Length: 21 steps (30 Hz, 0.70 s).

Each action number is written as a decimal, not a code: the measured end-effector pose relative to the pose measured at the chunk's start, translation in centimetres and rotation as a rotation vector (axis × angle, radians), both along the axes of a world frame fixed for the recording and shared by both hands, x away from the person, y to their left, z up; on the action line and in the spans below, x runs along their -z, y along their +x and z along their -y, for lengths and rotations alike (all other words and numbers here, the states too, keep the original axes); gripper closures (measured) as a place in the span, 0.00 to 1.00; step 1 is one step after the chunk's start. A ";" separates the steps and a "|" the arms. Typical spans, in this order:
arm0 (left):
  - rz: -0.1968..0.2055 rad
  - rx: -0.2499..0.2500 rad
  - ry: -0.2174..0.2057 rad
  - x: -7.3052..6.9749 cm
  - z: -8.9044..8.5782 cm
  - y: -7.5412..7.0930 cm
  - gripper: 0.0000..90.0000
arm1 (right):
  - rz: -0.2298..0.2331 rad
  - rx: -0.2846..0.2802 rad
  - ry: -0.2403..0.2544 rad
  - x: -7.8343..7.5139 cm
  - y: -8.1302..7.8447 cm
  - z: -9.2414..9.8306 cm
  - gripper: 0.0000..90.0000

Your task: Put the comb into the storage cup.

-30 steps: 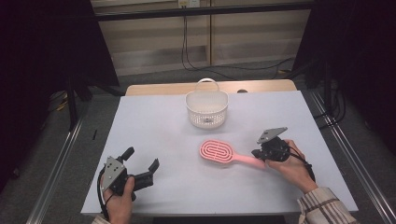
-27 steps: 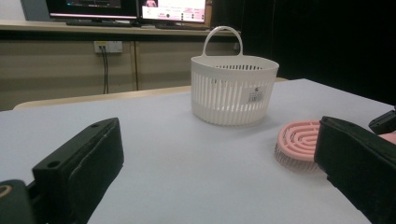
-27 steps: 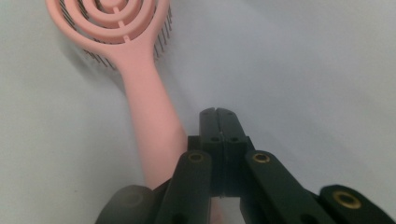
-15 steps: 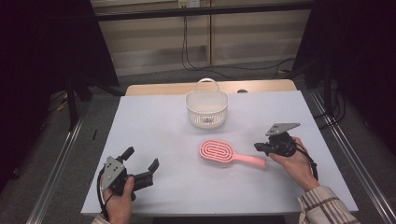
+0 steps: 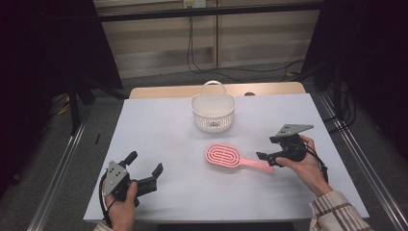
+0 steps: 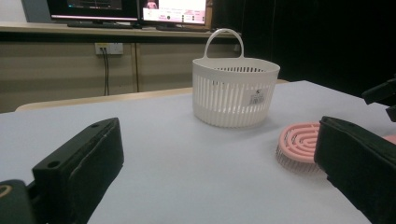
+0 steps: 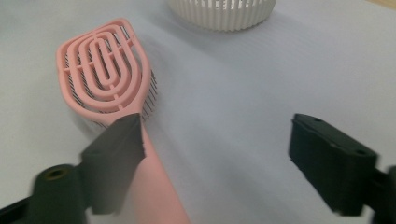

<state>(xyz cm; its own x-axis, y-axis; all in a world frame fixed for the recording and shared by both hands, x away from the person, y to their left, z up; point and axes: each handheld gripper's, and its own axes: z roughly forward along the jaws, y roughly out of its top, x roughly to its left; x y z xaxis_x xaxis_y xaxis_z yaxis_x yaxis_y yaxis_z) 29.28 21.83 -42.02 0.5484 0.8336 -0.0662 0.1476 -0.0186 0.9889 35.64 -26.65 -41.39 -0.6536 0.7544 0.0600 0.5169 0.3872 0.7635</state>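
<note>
left gripper: jaws apart, gripping nothing, low at table's near-left | hairbrush: flat mid-table, bristles down, handle pointing right | right gripper: jaws just opened wide, nothing clamped, 1 jaw over handle's end

One pink hairbrush, one white basket, two claws.

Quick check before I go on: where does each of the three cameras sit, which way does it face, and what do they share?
High view: above the near table edge, facing forward and down; both hands and tongs, left tongs, right tongs.
Left gripper view: on the left tongs, low, facing the basket; jaws apart.
Right gripper view: on the right tongs, looking down at the brush; jaws open, just opening, one over the handle.
Shared: brush and basket.
</note>
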 end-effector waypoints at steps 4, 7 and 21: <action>0.007 0.005 -0.006 -0.1 0.1 0.0 0.02 | 0.013 -0.015 -0.005 -0.1 -0.1 -0.4 0.08; 0.003 0.006 -0.007 0.0 0.1 0.0 0.02 | 0.027 -0.025 0.003 -0.5 -0.2 -0.6 0.07; 0.008 0.011 -0.008 0.0 0.0 -0.1 0.02 | -0.055 -0.114 0.000 -1.9 -0.2 -2.1 0.06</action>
<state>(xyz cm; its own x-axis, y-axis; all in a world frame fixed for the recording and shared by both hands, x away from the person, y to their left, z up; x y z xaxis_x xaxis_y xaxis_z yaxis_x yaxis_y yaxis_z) 29.23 21.79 -41.98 0.5581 0.8269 -0.0688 0.1398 -0.0120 0.9901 35.40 -24.57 -39.48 -0.7306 0.6756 0.0986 0.5111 0.4454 0.7351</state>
